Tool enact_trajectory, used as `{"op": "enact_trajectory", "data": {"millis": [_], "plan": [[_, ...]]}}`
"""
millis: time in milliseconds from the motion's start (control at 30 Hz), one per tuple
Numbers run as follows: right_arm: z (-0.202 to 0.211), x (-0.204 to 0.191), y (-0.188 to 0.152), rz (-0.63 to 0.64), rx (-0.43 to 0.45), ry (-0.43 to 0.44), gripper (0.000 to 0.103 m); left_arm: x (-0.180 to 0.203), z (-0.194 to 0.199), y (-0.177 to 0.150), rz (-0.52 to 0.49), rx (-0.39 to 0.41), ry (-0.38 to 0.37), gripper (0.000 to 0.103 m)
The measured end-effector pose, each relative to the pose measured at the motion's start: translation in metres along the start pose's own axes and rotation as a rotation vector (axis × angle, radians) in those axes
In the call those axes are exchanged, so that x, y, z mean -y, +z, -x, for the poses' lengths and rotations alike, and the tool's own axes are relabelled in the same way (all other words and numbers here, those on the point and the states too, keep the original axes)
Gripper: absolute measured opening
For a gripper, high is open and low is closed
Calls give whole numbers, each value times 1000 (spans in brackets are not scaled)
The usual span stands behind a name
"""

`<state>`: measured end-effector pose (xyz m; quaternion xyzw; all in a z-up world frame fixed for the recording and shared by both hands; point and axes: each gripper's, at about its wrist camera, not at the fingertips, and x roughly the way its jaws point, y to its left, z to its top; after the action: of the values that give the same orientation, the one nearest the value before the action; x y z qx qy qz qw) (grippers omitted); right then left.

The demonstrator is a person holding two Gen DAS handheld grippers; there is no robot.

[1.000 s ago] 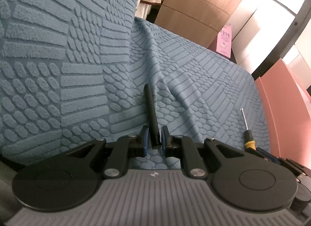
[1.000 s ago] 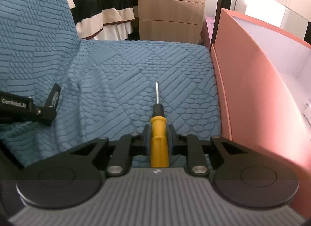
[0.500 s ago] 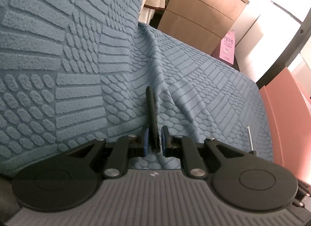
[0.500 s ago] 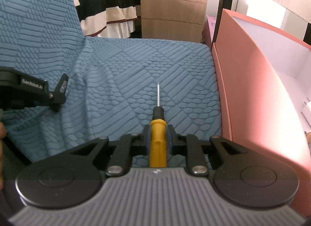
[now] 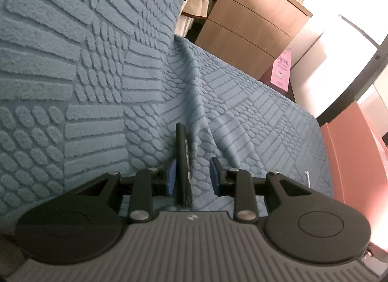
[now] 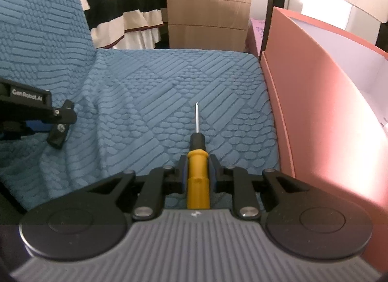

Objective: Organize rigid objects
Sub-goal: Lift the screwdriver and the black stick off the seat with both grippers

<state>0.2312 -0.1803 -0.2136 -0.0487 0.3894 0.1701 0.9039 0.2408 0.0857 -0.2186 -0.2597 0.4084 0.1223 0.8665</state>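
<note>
A thin black stick-like object point(image 5: 183, 163) lies between the fingers of my left gripper point(image 5: 192, 175), next to the left pad; the jaws stand apart, and the right pad is clear of it. My right gripper point(image 6: 197, 172) is shut on a yellow-handled screwdriver point(image 6: 197, 175), whose metal shaft points forward over the blue sofa cover point(image 6: 169, 102). The left gripper also shows at the left edge of the right wrist view point(image 6: 58, 121). The screwdriver tip shows in the left wrist view point(image 5: 307, 177).
A pink open box point(image 6: 322, 121) stands against the sofa's right side, its white inside partly visible. The textured sofa backrest point(image 5: 72, 39) rises on the left. A wooden drawer cabinet point(image 6: 208, 7) and a striped bed point(image 6: 121, 3) lie beyond.
My left gripper's jaws have opened around the black object, which was clamped before. The right gripper has kept its hold on the screwdriver and shifted only slightly.
</note>
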Motion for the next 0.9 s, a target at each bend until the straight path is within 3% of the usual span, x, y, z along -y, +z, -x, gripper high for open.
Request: {"op": "enact_trajectory", "data": {"millis": [167, 233, 300, 500, 767, 900], "plan": [[-2, -3, -1, 12, 18, -4, 21, -3, -5, 1, 41, 13, -20, 31], [-2, -3, -2, 21, 24, -5, 21, -2, -5, -1, 30, 17, 8, 15], [-1, -2, -3, 19, 27, -3, 20, -4, -4, -3, 37, 16, 9, 12], [5, 3, -3, -29, -8, 9, 20, -2, 9, -2, 33, 28, 8, 11], [14, 0, -5, 11, -46, 13, 19, 8, 32, -7, 24, 14, -45, 11], [23, 5, -3, -7, -47, 27, 19, 18, 46, -10, -40, 23, -51, 11]]}}
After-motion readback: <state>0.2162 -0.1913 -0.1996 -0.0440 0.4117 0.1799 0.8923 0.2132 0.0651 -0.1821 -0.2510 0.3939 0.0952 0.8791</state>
